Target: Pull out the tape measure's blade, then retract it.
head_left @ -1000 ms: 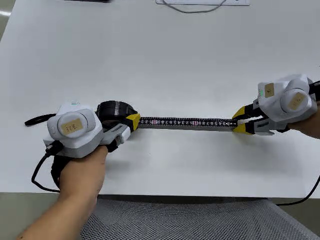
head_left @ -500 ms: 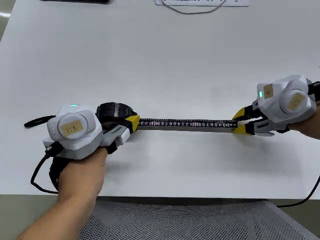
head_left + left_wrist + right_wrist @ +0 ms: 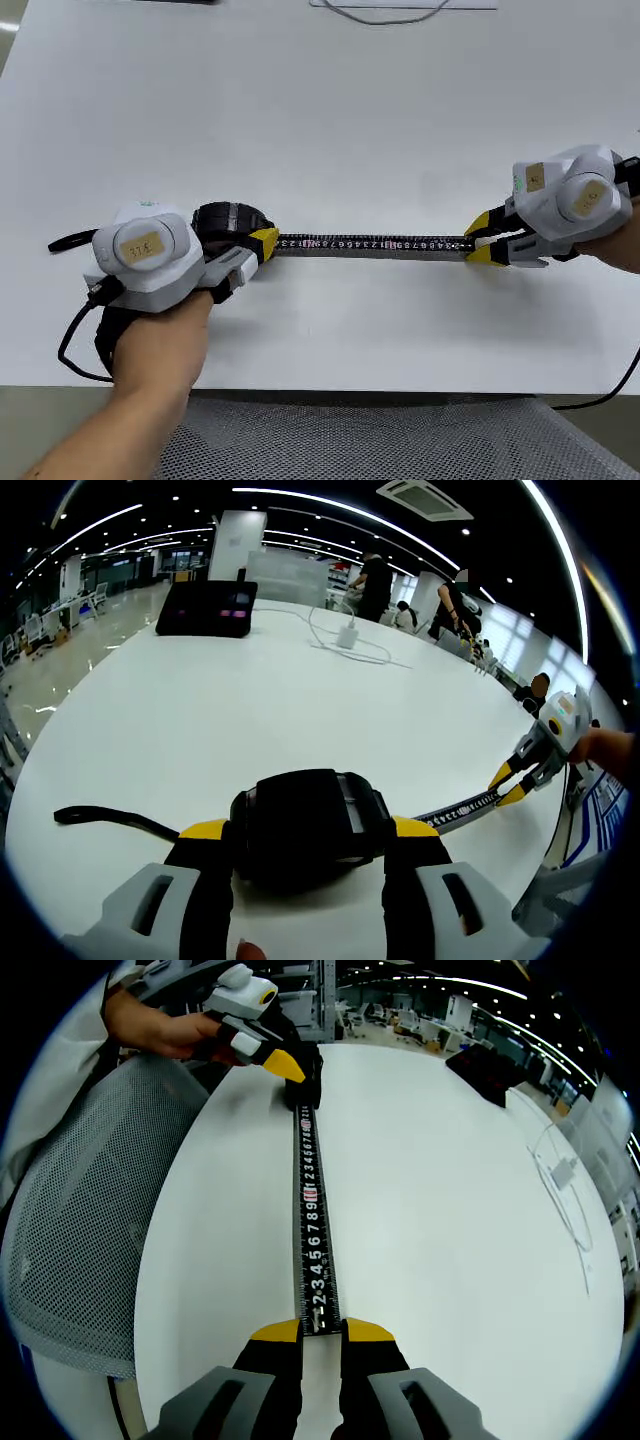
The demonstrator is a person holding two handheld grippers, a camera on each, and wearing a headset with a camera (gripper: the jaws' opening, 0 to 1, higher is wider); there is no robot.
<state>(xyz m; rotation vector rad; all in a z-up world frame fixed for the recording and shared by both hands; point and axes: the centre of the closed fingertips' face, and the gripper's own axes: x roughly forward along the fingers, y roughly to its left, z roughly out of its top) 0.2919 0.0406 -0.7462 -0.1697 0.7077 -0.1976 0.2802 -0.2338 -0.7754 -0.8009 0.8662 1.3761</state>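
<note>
The black tape measure case rests on the white table, and my left gripper is shut on it; in the left gripper view the case sits between the yellow-tipped jaws. The numbered blade lies drawn out flat to the right. My right gripper is shut on the blade's end. In the right gripper view the blade runs straight from the jaws up to the case. The right gripper is in the left gripper view at the right.
The case's black wrist strap trails left on the table. A white cable lies at the far edge, with a dark tablet beyond. A mesh chair stands below the table's near edge.
</note>
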